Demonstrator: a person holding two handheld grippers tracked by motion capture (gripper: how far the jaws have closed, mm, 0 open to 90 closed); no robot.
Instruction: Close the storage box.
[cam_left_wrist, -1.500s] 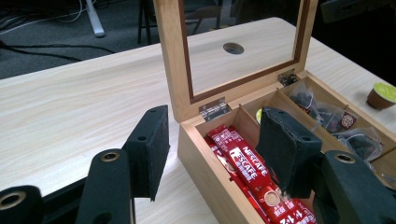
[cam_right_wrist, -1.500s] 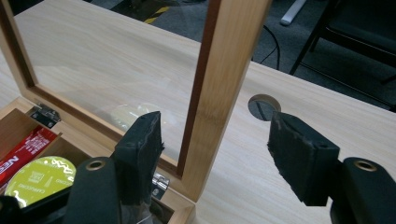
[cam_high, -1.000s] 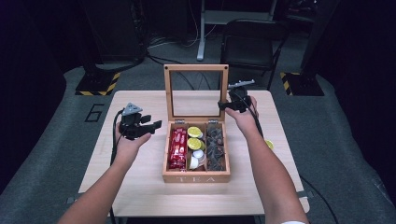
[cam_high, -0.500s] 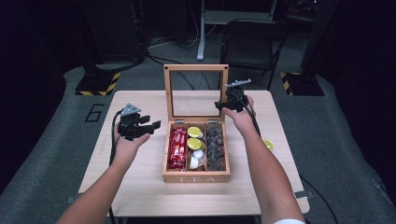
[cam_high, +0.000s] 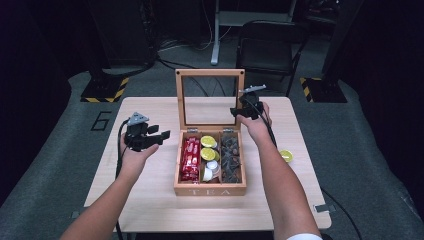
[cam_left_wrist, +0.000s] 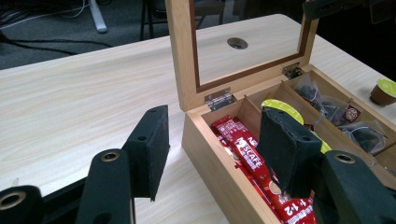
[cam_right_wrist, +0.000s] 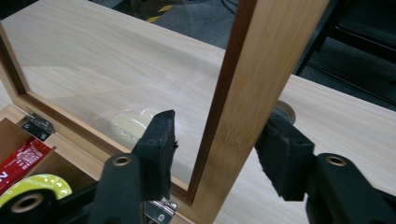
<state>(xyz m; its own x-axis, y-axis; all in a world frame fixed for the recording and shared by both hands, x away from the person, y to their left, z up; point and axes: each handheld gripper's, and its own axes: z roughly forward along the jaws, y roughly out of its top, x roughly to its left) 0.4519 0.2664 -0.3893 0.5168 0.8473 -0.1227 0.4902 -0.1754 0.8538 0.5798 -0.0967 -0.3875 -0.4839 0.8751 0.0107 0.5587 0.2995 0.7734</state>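
The wooden tea box (cam_high: 210, 172) sits mid-bench (cam_high: 150, 200), its glass-paned lid (cam_high: 210, 97) standing upright at the back. The right tool (cam_high: 246, 109) is at the lid's right-hand frame post; in the right gripper view its jaws straddle that post (cam_right_wrist: 261, 93) and have just been closing, yet a gap remains on both sides, so nothing is clamped. The left tool (cam_high: 146, 137) hovers left of the box, jaws apart and empty. Inside lie red sachets (cam_high: 190, 160), yellow-topped capsules (cam_high: 208, 147) and dark tea bags (cam_high: 231, 159), blurred from above. A stray capsule (cam_high: 285, 155) rests half behind the right forearm.
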